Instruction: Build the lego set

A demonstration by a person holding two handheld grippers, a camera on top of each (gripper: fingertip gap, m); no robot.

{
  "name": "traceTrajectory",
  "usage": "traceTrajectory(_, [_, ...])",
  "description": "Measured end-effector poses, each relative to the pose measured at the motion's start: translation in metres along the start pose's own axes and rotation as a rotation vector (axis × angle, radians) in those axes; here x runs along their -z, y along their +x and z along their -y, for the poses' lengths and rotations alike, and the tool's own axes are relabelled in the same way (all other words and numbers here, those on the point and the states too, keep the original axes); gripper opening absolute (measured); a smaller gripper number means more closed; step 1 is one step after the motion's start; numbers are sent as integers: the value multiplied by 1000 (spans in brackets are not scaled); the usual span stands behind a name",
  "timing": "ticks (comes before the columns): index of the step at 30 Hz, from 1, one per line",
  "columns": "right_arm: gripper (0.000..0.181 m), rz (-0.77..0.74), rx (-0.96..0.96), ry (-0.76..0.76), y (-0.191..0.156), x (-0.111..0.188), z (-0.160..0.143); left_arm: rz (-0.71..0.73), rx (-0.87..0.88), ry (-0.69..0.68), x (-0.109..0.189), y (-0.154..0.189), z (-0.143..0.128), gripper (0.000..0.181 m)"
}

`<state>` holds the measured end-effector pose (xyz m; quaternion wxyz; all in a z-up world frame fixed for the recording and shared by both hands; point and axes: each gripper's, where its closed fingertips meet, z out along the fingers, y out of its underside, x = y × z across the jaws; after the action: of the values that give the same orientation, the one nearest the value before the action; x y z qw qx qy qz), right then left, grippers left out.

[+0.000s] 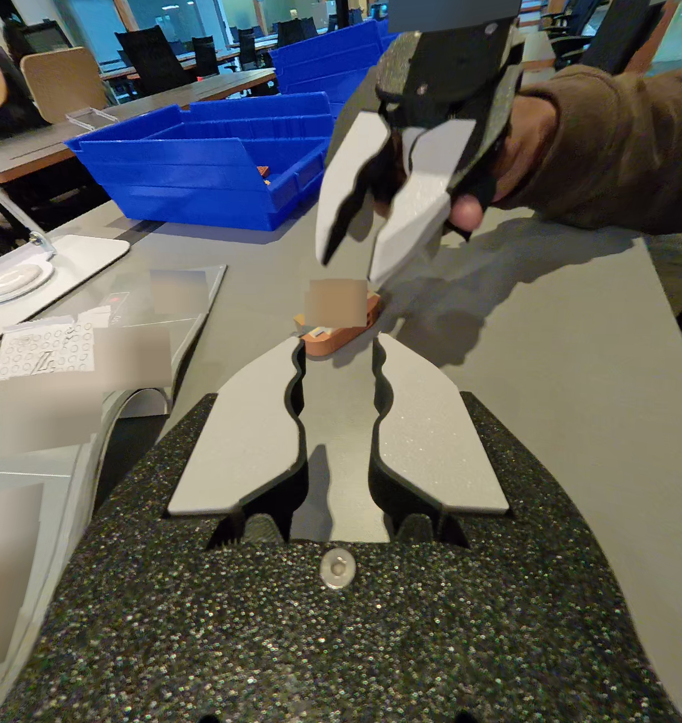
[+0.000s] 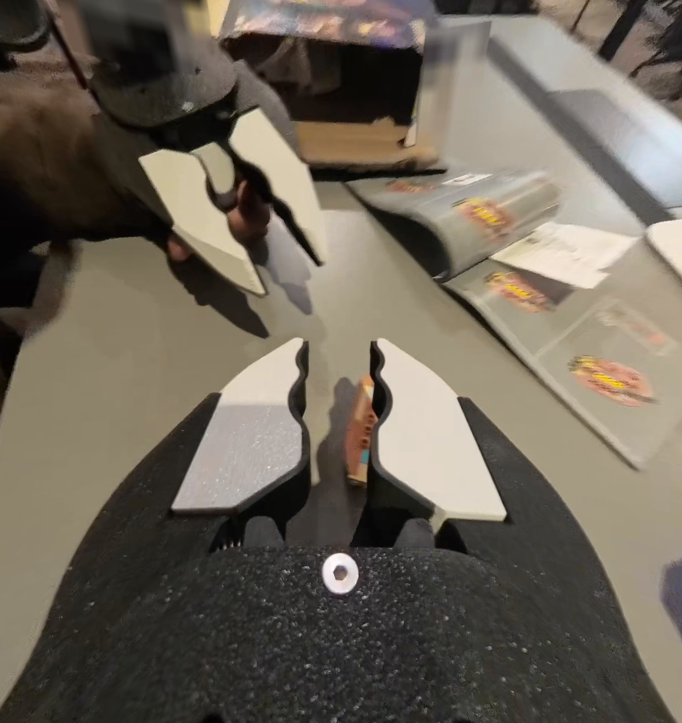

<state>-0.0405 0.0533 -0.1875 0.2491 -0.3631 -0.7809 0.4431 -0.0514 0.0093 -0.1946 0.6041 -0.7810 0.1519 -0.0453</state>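
A small brown-orange lego build [image 1: 325,345] lies on the grey table [image 1: 527,391], partly under a blurred patch. My left gripper [image 1: 338,342] is open and empty, its tips just short of the build. My right gripper [image 1: 350,270] comes down from above, open, with its tips just over the build's far end. In the right wrist view the build [image 2: 358,430] shows low between the fingers of my right gripper [image 2: 339,345], close to the right finger, and I cannot tell if they touch. The left gripper [image 2: 289,277] shows open at the upper left.
Blue bins [image 1: 198,172] stand at the back left of the table. An open instruction booklet [image 2: 527,281] and a cardboard box [image 2: 351,78] lie beyond the build. A sticker sheet [image 1: 45,352] and a white lamp base [image 1: 57,266] sit at the left. One gripper's finger ends stand about 5 cm off the other's.
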Motion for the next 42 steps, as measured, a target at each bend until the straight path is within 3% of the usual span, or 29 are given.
traceTrajectory(5, [37,-99,2,137,43,24,0,76,10,48,6,-14,8,33])
traceTrajectory(10, [39,-144,5,277,58,33,-6,138,64,124,13,-29,16,32])
traceTrajectory(21, [27,-159,-30,284,66,36,-20,168,123,134,14,-42,14,32])
traceTrajectory(42, [23,-147,-58,263,67,35,-22,176,167,126,14,-47,10,30])
